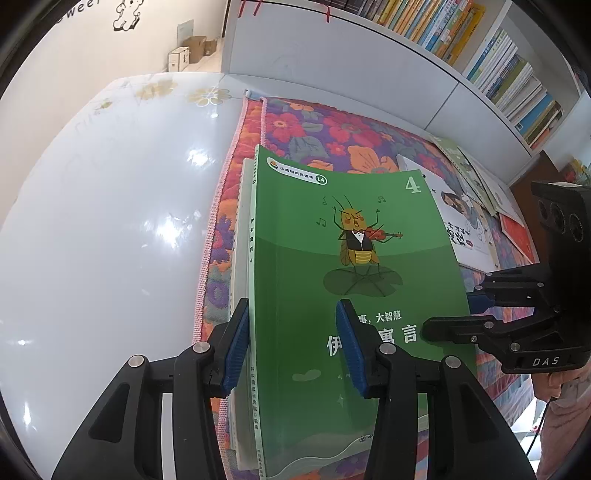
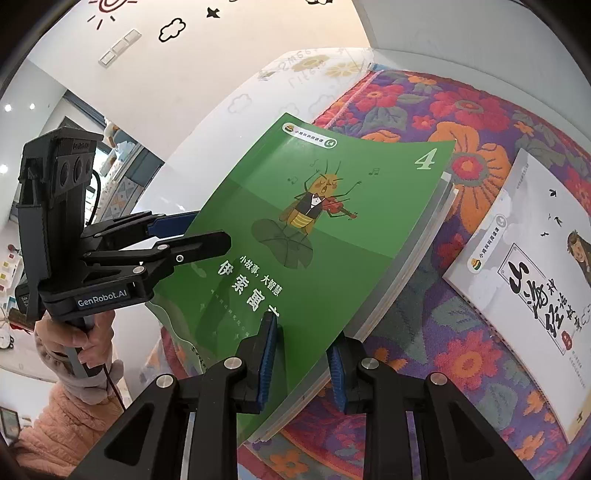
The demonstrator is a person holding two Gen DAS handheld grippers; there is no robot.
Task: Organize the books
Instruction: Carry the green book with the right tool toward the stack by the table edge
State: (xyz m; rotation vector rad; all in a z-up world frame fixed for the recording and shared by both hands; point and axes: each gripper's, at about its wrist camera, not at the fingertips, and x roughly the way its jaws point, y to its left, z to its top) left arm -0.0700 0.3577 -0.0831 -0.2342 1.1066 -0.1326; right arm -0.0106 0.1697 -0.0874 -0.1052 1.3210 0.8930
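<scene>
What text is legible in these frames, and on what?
"4", "L4", "小故事, 大智慧", "伊索寓言": green book cover.
"GenRobot.AI": left gripper body.
"DAS": right gripper body.
"山海经" in brush script: white book; its small print is blurred.
"weet", cut off: wall.
Shelf book spines: too small to read.

A floral cloth (image 1: 332,129) covers the glossy white table's (image 1: 110,221) right side; far left, what look like cardboard boxes (image 1: 188,51) line the wall.
</scene>
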